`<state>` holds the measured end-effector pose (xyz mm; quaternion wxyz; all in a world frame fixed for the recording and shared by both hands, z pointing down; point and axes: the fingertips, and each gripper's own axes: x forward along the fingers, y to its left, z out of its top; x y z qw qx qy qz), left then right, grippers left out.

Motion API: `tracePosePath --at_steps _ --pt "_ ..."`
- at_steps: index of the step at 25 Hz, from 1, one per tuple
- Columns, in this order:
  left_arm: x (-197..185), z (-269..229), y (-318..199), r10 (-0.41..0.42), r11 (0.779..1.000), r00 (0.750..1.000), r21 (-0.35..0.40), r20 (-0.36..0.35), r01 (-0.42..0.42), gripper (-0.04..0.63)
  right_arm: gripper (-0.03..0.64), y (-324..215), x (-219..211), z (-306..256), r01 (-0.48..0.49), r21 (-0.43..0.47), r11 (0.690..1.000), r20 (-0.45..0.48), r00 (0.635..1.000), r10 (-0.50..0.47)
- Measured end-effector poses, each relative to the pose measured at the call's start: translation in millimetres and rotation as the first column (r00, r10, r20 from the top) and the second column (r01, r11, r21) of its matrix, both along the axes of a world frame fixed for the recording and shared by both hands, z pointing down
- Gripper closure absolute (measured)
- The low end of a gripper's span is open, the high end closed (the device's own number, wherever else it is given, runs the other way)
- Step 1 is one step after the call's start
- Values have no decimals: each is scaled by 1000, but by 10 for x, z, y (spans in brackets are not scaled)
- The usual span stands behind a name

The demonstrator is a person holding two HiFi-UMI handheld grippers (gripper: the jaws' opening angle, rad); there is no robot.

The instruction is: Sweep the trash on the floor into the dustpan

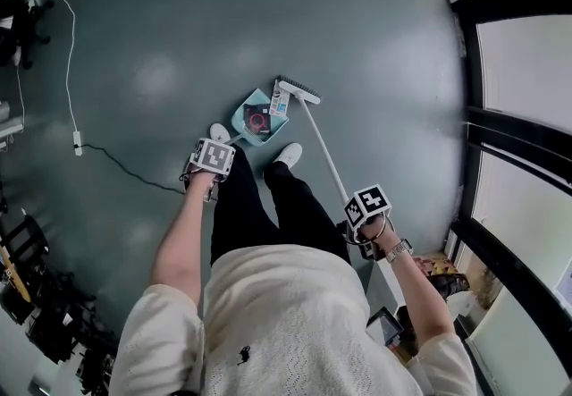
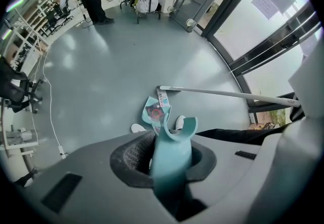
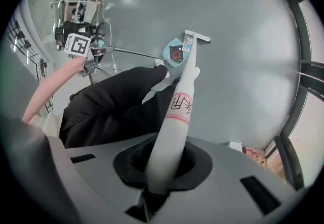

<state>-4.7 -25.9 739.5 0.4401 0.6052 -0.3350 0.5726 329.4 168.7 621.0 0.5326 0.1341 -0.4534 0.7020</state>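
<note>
Left hand-held gripper [image 1: 212, 157] is clamping the teal dustpan [image 1: 241, 122] handle and the right hand-held gripper [image 1: 367, 206] is gripping the broom [image 1: 320, 142] pole. Trash [image 1: 258, 120] is sitting in the pan (by the person's shoes).

Grey floor [image 1: 268, 10] under dustpan [image 1: 259, 120], broom [image 1: 299, 92], cable [image 1: 125, 166]

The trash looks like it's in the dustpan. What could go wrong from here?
The white packet lies at the dustpan front lip beside the broom; tipping the pan forward might let it slide out. The shoes stand right beside the pan, so a step may knock it. The left tool grips only the long handle at its top, so the pan could wobble.
</note>
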Motion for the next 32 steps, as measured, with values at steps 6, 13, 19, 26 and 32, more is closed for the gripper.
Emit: tracePosePath --at_steps 6,13,19,26,32 --pt "-102 -42 52 17 999 1000 28 27 -17 503 577 83 -100 -133 151 -46 987 63 987 -148" --pt "-285 -15 63 16 999 1000 33 1 -16 503 574 296 -677 -290 166 -77 983 136 979 -155" --pt "-466 67 160 0 1000 998 22 -59 2 503 572 741 -1291 -224 98 -63 993 115 989 -90" --pt "-604 81 156 44 999 996 36 -77 -41 503 572 943 -1908 -230 -101 -49 994 86 991 105" --pt "-586 53 221 109 994 991 20 -82 -108 503 574 1002 -2156 -251 -185 -20 982 68 980 186"
